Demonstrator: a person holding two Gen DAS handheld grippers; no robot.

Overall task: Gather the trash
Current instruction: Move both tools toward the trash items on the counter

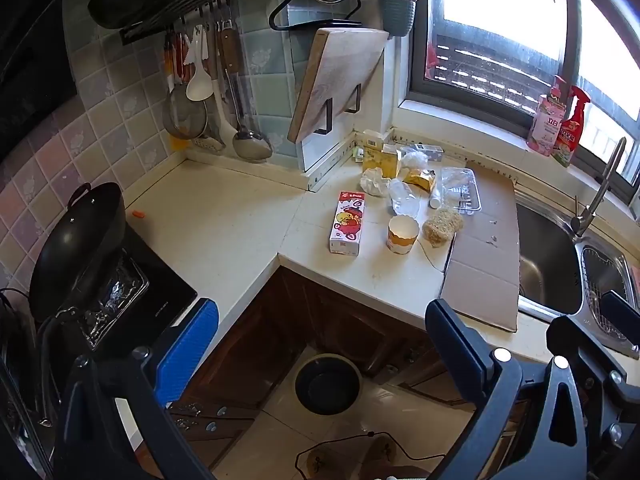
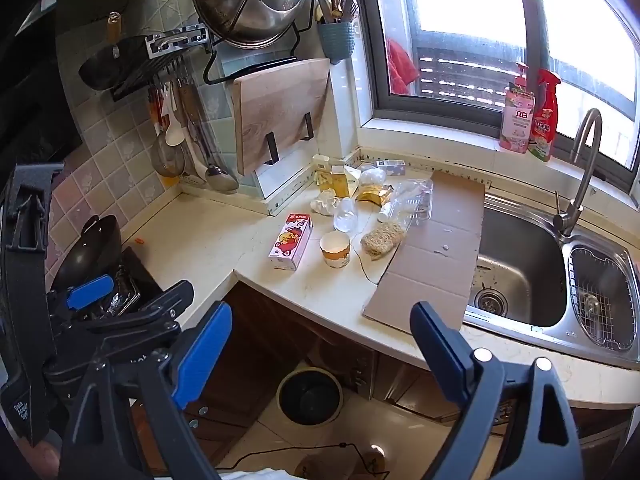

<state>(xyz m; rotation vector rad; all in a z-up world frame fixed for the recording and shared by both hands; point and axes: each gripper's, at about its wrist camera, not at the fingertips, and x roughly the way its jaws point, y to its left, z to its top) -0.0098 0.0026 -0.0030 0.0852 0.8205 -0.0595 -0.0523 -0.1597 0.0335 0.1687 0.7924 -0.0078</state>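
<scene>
Trash lies in a cluster on the white counter: a pink juice box, a paper cup, a dry noodle block, a crushed clear bottle, a clear plastic tray, a yellow wrapper and crumpled white paper. A dark round bin stands on the floor below the counter's corner. My left gripper hangs open and empty above the bin, short of the counter. My right gripper is open and empty too, with the juice box and cup beyond it.
A flat cardboard sheet covers the counter beside the steel sink. A black wok sits on the stove at left. A cutting board and utensils hang on the tiled wall. Cleaning bottles stand on the windowsill.
</scene>
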